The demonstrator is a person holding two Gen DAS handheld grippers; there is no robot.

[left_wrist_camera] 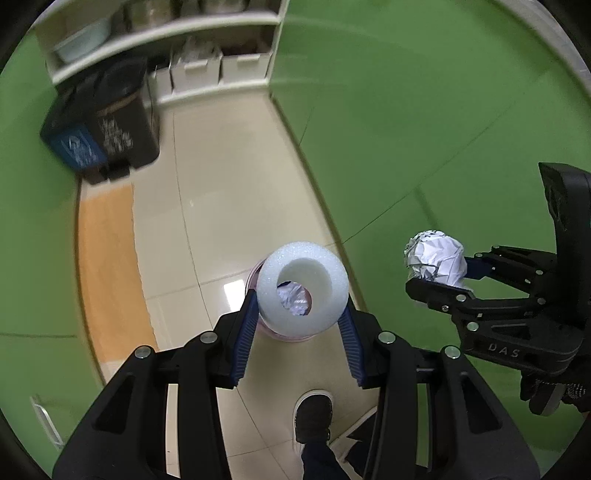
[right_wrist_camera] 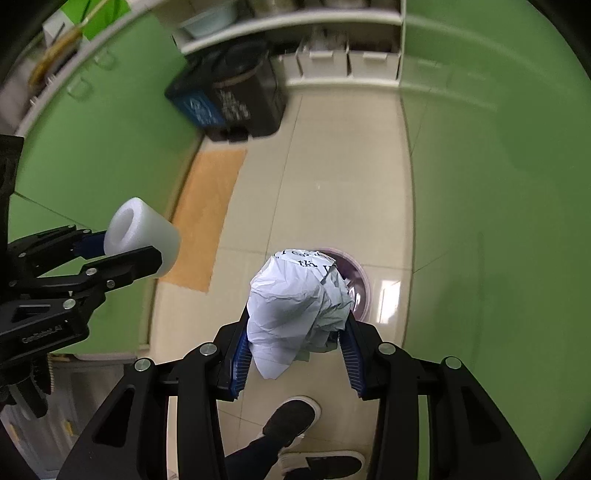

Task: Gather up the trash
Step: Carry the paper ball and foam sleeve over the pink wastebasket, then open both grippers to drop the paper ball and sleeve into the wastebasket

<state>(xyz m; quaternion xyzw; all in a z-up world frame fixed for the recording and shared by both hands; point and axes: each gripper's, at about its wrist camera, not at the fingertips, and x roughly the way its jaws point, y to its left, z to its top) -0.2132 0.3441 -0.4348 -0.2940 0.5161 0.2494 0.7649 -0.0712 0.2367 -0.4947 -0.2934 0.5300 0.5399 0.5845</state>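
Both hands full over the small pink bin

The left hand-held gripper (left_wrist_camera: 299, 314) clamps a white foam tube (left_wrist_camera: 302, 293) directly above the pink bin (left_wrist_camera: 255, 280) on the tiled floor (left_wrist_camera: 221, 184). At its 3 o'clock, the right hand-held gripper (right_wrist_camera: 295, 332) squeezes a crumpled paper ball (right_wrist_camera: 295, 314). A dark two-part pedal bin (left_wrist_camera: 107, 122) stands at 11 o'clock by the shelves (left_wrist_camera: 166, 29).

The left gripper (left_wrist_camera: 299, 314) and right gripper (right_wrist_camera: 295, 332) share one build: matte black linkage arms with triangular cut-outs, round silver screws at the joints, and ribbed blue finger pads (left_wrist_camera: 245, 332). At the bottom of each frame show dark trousers (right_wrist_camera: 255, 456) and black white-soled shoes (left_wrist_camera: 314, 417).
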